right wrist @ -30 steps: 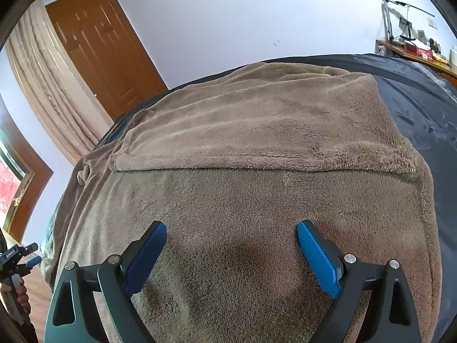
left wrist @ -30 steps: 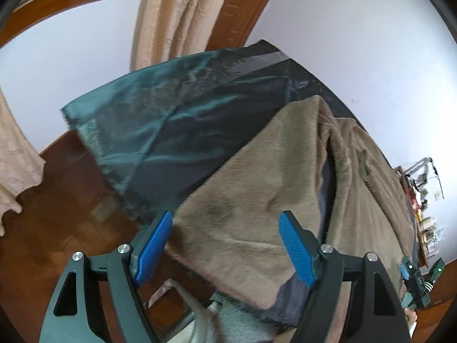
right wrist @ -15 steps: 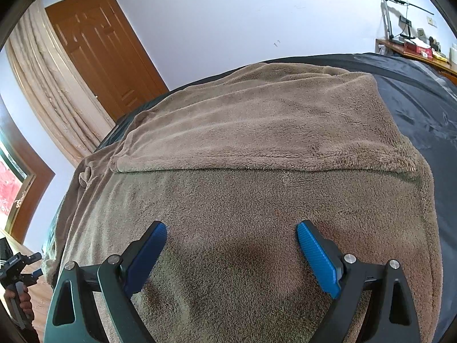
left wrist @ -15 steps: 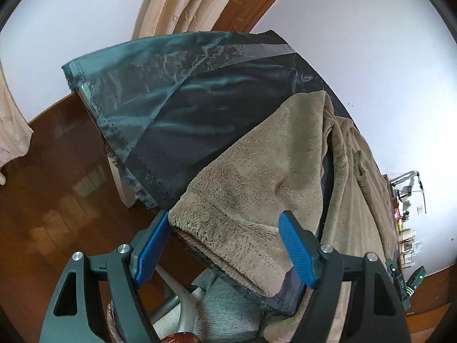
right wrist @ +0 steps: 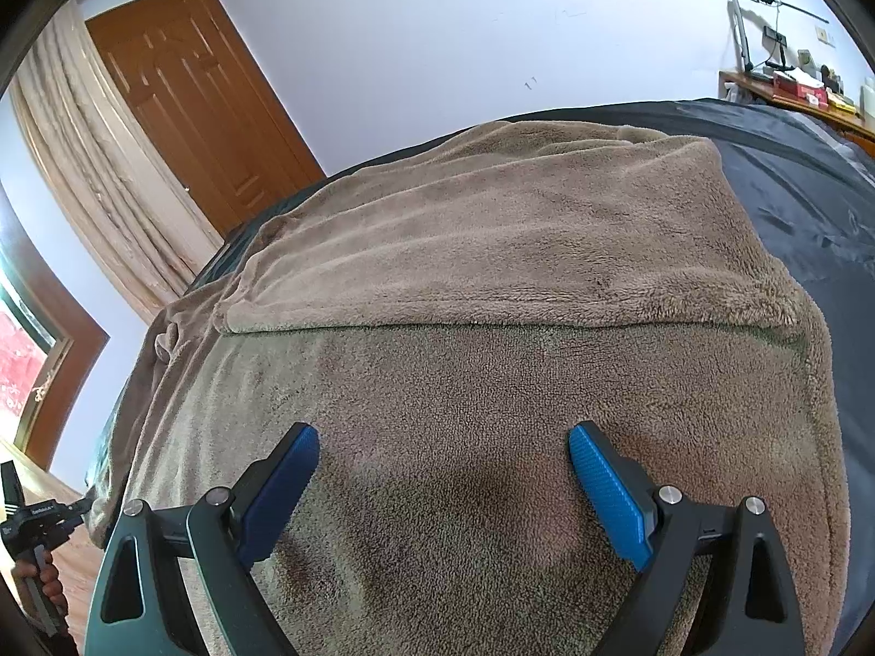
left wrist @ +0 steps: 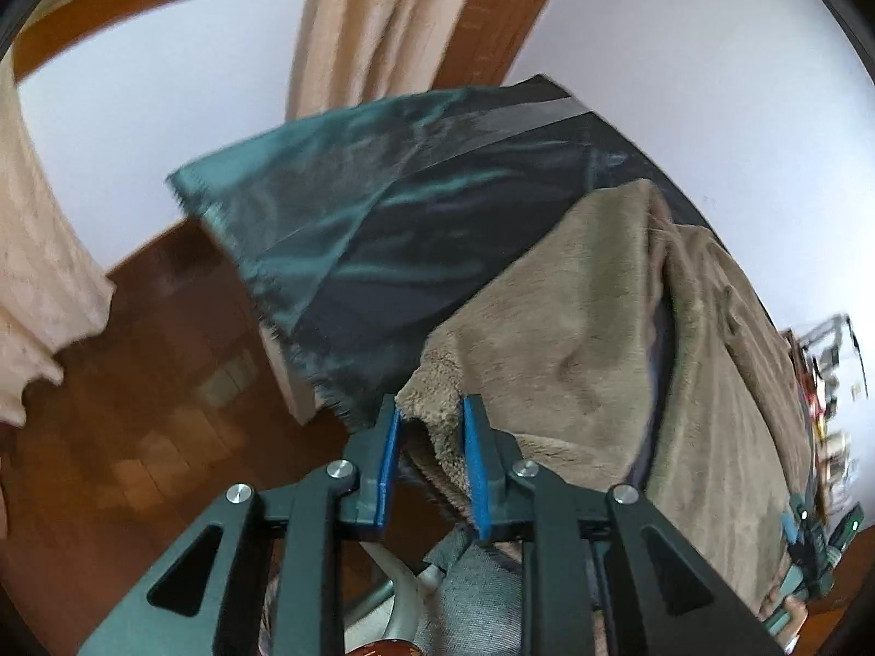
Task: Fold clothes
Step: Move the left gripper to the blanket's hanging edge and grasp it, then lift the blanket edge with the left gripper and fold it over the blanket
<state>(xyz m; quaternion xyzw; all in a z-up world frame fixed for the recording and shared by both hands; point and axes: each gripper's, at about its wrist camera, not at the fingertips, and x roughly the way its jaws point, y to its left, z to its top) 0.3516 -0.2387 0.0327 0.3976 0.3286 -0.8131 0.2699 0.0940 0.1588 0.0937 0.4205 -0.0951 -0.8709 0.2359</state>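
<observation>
A brown fleece garment (left wrist: 574,328) lies spread over a surface covered by a dark green satin sheet (left wrist: 350,229). In the left wrist view its near corner hangs off the edge. My left gripper (left wrist: 430,410) is closing its jaws on that corner, with the fleece pinched between the blue pads (left wrist: 474,464). In the right wrist view the fleece (right wrist: 492,284) shows one layer folded back over the other along a straight edge. My right gripper (right wrist: 443,459) hovers open just over the lower layer, nothing between its fingers.
Wooden floor (left wrist: 136,410) lies below the left corner, with beige curtains (left wrist: 33,273) beside it. A brown door (right wrist: 191,109) and a cluttered shelf (right wrist: 793,87) stand along the white wall. The dark sheet (right wrist: 793,208) shows right of the fleece. A hand (right wrist: 38,579) holds the left gripper's handle.
My left gripper's jaws have gone from wide open to nearly together around the fleece corner. The right gripper has not moved and stays open.
</observation>
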